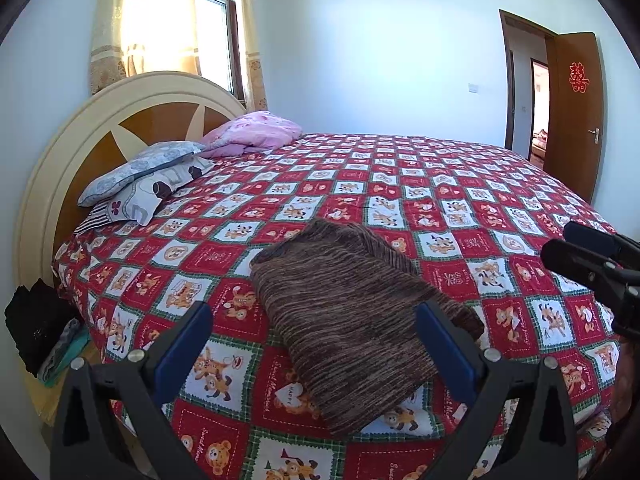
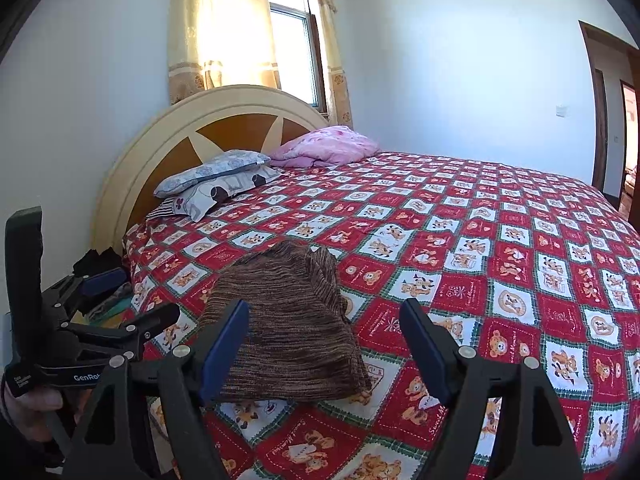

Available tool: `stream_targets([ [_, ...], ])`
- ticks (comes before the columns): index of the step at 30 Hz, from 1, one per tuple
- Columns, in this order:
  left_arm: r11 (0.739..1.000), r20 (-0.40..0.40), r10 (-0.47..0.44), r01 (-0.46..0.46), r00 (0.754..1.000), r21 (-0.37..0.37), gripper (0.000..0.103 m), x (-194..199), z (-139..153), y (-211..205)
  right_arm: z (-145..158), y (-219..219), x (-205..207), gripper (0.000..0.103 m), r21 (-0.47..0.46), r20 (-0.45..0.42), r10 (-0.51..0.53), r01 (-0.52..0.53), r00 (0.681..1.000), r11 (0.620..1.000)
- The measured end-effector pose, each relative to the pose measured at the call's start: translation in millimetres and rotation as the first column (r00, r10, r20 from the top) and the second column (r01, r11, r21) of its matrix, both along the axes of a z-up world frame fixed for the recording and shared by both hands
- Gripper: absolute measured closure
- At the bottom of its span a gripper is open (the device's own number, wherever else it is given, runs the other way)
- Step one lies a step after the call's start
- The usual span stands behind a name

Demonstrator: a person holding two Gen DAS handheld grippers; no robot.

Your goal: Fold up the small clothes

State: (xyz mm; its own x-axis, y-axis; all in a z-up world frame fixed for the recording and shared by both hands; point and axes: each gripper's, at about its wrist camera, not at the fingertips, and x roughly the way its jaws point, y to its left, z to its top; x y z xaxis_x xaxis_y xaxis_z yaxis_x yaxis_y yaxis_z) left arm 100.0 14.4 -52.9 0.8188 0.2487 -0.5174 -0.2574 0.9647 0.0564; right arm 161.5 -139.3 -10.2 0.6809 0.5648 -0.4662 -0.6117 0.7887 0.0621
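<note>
A brown striped knit garment (image 1: 352,316) lies folded into a compact rectangle on the red patterned bedspread (image 1: 460,200). It also shows in the right wrist view (image 2: 288,328). My left gripper (image 1: 314,316) is open and empty, hovering just above the near end of the garment. My right gripper (image 2: 324,320) is open and empty, held above the garment's right side. The right gripper shows at the right edge of the left wrist view (image 1: 576,248). The left gripper shows at the left of the right wrist view (image 2: 132,296).
Two patterned pillows (image 1: 148,176) and a pink quilt (image 1: 256,134) lie by the rounded headboard (image 1: 100,120). Dark clothes (image 1: 36,324) are piled on a stand beside the bed. A brown door (image 1: 576,112) stands open at the far right.
</note>
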Motion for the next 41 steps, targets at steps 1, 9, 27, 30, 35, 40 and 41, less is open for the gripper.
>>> stream_targets([
  [1, 1.0, 0.0, 0.001, -0.001, 1.0, -0.001, 0.0, 0, 0, 0, 0, 0, 0, 0.025, -0.001, 0.003, 0.001, -0.001, 1.0, 1.0],
  [9, 1.0, 0.002, 0.0, 0.0, 1.0, 0.001, 0.0, 0, 0, 0, 2, 1, -4, 0.025, 0.003, 0.023, 0.002, -0.002, 1.0, 1.0],
  [27, 0.999, 0.092, 0.031, -0.033, 0.995, 0.024, 0.0, -12, 28, 1, 24, -9, -27, 0.024, 0.07, 0.143, 0.001, -0.011, 0.99, 0.998],
  [30, 0.998, 0.102, 0.054, -0.056, 0.993, 0.023, 0.0, -14, 30, 5, 24, -7, -28, 0.024, 0.065, 0.146, 0.011, -0.02, 0.989, 0.998],
  [35, 0.997, 0.089, 0.074, -0.074, 0.993, -0.003, 0.0, -12, 26, 14, 21, -3, -29, 0.024, 0.055, 0.138, 0.029, -0.036, 0.99, 0.998],
  [40, 0.996, 0.1, 0.091, -0.093, 0.991, 0.014, 0.0, -13, 23, 15, 19, -1, -30, 0.024, 0.048, 0.131, 0.042, -0.048, 0.99, 0.998],
  [41, 0.996, 0.101, 0.091, -0.093, 0.991, 0.014, 0.0, -13, 24, 15, 19, -1, -29, 0.024, 0.048, 0.128, 0.042, -0.049, 0.991, 0.998],
])
